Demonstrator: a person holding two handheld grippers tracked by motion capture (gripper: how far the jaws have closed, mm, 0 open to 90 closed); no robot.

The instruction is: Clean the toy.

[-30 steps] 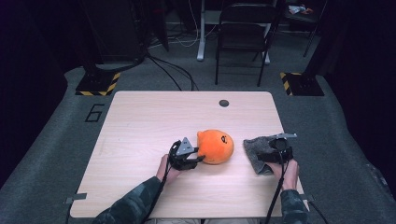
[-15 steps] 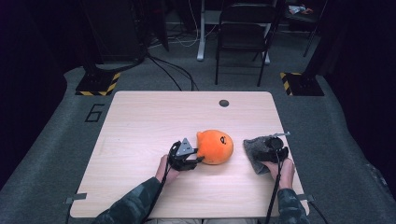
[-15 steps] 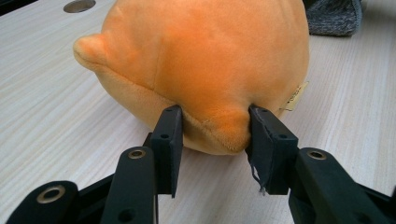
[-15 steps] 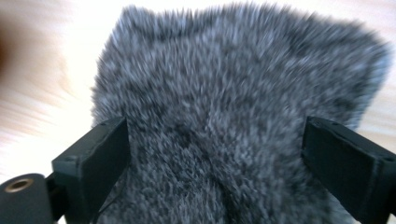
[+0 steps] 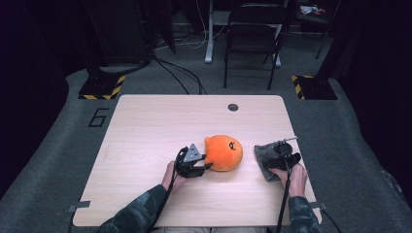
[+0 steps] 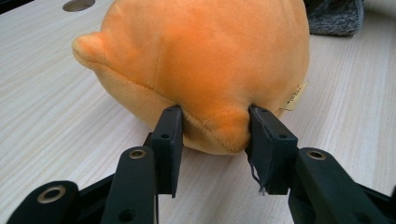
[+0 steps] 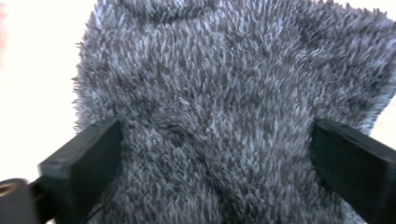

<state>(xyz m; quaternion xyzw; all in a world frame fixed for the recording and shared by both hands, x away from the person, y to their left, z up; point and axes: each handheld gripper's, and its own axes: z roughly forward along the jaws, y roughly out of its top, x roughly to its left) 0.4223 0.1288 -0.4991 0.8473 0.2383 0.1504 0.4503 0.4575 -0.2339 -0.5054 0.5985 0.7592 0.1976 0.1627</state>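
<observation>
A round orange plush toy [image 5: 224, 153] [image 6: 201, 65] lies on the wooden table [image 5: 145, 131], right of centre. My left gripper [image 5: 206, 162] [image 6: 215, 135] is level at the toy's left side, and both pads pinch a fold of its lower seam. To the right lies a shaggy grey cloth [image 5: 262, 155] [image 7: 224, 84], whose corner appears in the left gripper view [image 6: 336, 16]. My right gripper [image 5: 278, 154] [image 7: 215, 154] points down on the cloth. Its jaws have just been opening and stand wide, with the pile spread between them and no pinch on it.
A dark cable hole [image 5: 233, 107] [image 6: 78, 4] sits near the table's far edge. Beyond the table stand a folding chair [image 5: 252, 34] and two stand bases with yellow-black stripes [image 5: 102, 87] [image 5: 311, 87]. Bare tabletop stretches to the left and behind the toy.
My right gripper has sunk onto the grey cloth and shifted a little toward the person. The left gripper and the toy have stayed put.
</observation>
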